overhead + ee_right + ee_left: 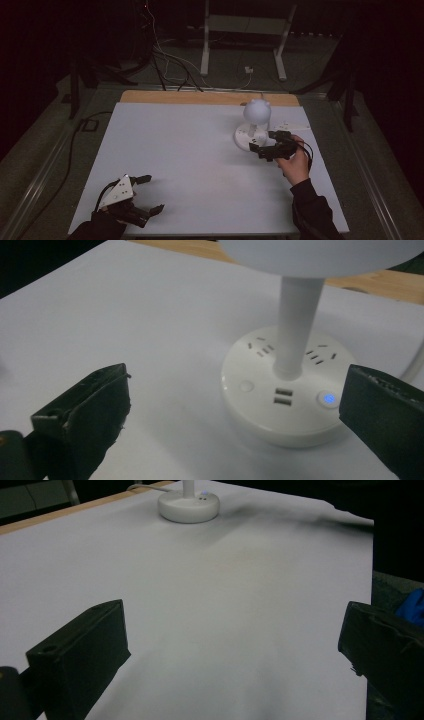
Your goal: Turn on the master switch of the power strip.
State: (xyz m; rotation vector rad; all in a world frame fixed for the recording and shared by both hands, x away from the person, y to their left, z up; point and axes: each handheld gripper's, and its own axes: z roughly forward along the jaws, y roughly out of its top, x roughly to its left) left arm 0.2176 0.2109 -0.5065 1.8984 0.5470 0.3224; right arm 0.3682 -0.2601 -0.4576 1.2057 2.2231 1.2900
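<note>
A white desk lamp [256, 112] with a round head stands on a round base [245, 136] at the table's right rear. In the right gripper view its base [280, 390] carries sockets, two USB ports, a plain button [245, 386] and a button lit blue [328, 398], with the stem [296, 320] rising from the middle. My right gripper [262, 146] is open just in front of the base, its fingers [85, 410] wide apart and holding nothing. My left gripper [150, 194] rests open near the front left edge, empty, and its view shows the lamp base [189, 504] far off.
The white table top [190, 165] has a wooden strip [200, 97] along its far edge. A white cord [285, 126] lies right of the lamp. Cables and a metal stand [245, 35] are on the floor beyond.
</note>
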